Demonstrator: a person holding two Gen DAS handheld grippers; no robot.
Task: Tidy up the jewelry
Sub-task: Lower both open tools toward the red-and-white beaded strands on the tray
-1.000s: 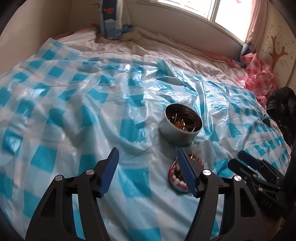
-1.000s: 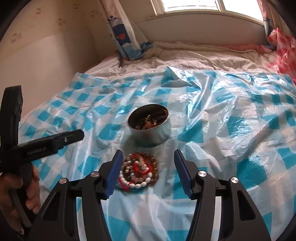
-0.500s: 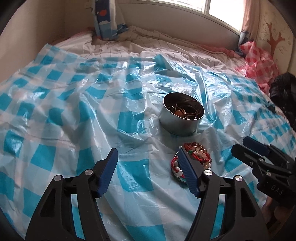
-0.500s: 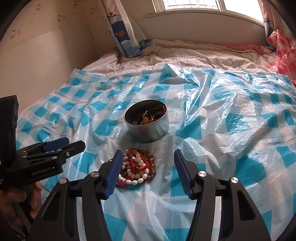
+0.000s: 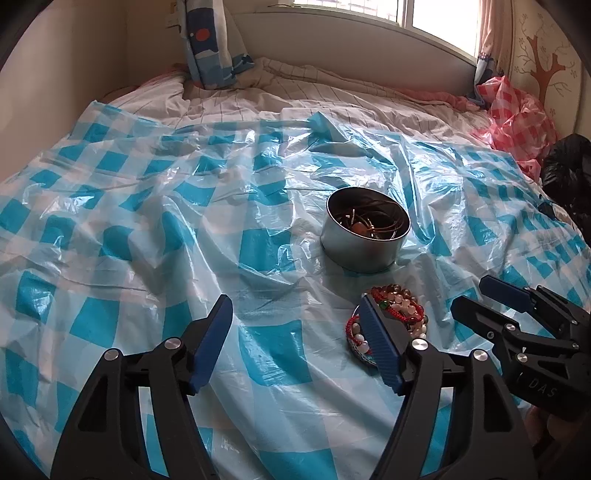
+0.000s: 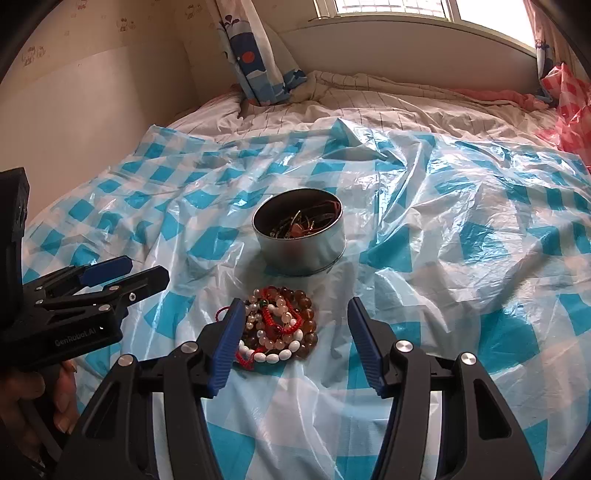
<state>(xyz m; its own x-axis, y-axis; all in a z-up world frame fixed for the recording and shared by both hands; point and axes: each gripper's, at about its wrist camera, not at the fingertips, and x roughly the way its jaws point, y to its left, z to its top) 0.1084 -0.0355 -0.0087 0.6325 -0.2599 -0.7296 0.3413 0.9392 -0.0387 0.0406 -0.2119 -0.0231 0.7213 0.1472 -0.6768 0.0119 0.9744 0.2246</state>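
Above the bracelets (image 6: 280,328), both tools (image 6: 291,343) (image 5: 295,343) gape, seemingly empty.

Both cameras ride on hand-held grippers and look forward and downward along their own fingers, over a bed covered by a blue checked plastic sheet (image 5: 122,206), toward the window (image 6: 391,5) at the far wall. The left wrist view sits to the left, its fingers framing bare sheet, with the right gripper (image 5: 476,301) entering at its right edge. The right wrist view sits close above the pile of bead bracelets (image 6: 280,328), with the left gripper (image 6: 129,271) at its left edge. Both views share the round tin (image 5: 364,234), the bracelets, the sheet and the curtain (image 6: 255,48).
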